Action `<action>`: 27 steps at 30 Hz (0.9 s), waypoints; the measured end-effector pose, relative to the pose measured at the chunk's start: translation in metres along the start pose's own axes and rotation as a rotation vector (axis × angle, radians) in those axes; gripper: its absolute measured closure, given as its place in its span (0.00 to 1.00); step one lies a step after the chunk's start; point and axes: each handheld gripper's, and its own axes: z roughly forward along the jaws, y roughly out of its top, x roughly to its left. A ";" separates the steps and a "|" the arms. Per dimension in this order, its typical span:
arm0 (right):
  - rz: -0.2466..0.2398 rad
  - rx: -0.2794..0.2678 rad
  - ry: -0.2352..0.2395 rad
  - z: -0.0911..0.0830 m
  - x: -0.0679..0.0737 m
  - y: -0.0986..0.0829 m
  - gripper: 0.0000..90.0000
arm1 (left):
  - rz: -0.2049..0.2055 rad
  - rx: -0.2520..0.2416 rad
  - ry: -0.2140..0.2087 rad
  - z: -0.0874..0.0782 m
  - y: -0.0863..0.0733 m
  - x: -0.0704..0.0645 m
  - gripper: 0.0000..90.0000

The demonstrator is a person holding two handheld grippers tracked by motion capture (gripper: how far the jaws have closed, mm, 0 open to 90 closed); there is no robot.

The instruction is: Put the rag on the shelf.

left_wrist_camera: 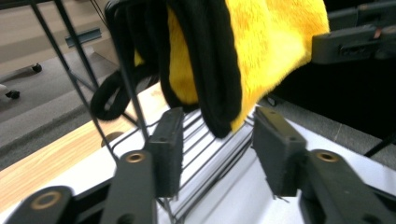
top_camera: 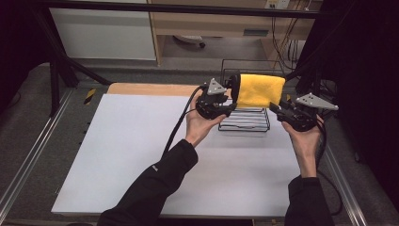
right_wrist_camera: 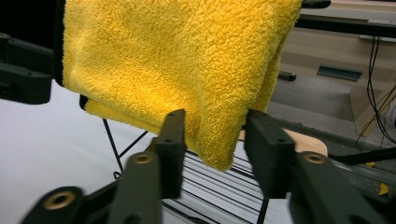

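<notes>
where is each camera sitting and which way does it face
High view: above the person's side, looking forward and down on the white table; both forearms, left gripper, right gripper.
Left gripper view: along its open jaws toward the towel's black-trimmed end.
Right gripper view: along its open jaws toward the towel's other end.
Shared: yellow towel over the wire rack.

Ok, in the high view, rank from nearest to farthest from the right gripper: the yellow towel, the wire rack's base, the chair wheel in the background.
From the right gripper:
1. Yellow towel, just up-left, draped over the rack.
2. Wire rack's base, left and lower on the table.
3. Chair wheel, far back-left on the floor.
</notes>
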 end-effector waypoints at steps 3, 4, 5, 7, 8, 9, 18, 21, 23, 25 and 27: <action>-0.001 -0.001 0.000 -0.004 0.003 0.001 0.50 | 0.004 0.008 -0.001 -0.010 -0.008 0.003 0.51; -0.001 -0.002 -0.003 -0.005 0.004 0.001 0.45 | 0.005 0.013 -0.007 -0.013 -0.010 0.004 0.49; 0.007 -0.001 -0.004 -0.005 0.005 0.002 0.40 | 0.004 0.021 -0.013 -0.016 -0.013 0.005 0.46; 0.013 0.000 -0.011 -0.007 0.008 0.002 0.33 | -0.001 0.043 -0.019 -0.022 -0.021 0.009 0.41; 0.017 0.004 -0.013 -0.007 0.009 0.002 0.29 | -0.006 0.051 -0.017 -0.025 -0.024 0.010 0.39; 0.022 0.009 -0.008 -0.007 0.011 0.002 0.25 | -0.009 0.056 -0.015 -0.027 -0.027 0.012 0.37; 0.031 0.015 0.037 -0.009 0.032 0.002 0.10 | -0.067 0.075 -0.003 -0.067 -0.063 0.037 0.20; 0.036 0.023 0.051 -0.007 0.041 -0.001 0.07 | -0.084 0.089 0.006 -0.083 -0.078 0.046 0.13; 0.038 0.034 0.063 -0.006 0.047 -0.003 0.05 | -0.098 0.099 0.020 -0.094 -0.088 0.052 0.10; 0.034 0.049 0.072 -0.004 0.053 -0.005 0.04 | -0.110 0.101 0.035 -0.106 -0.097 0.058 0.08; 0.027 0.060 0.082 -0.002 0.058 -0.007 0.03 | -0.122 0.104 0.048 -0.117 -0.107 0.063 0.07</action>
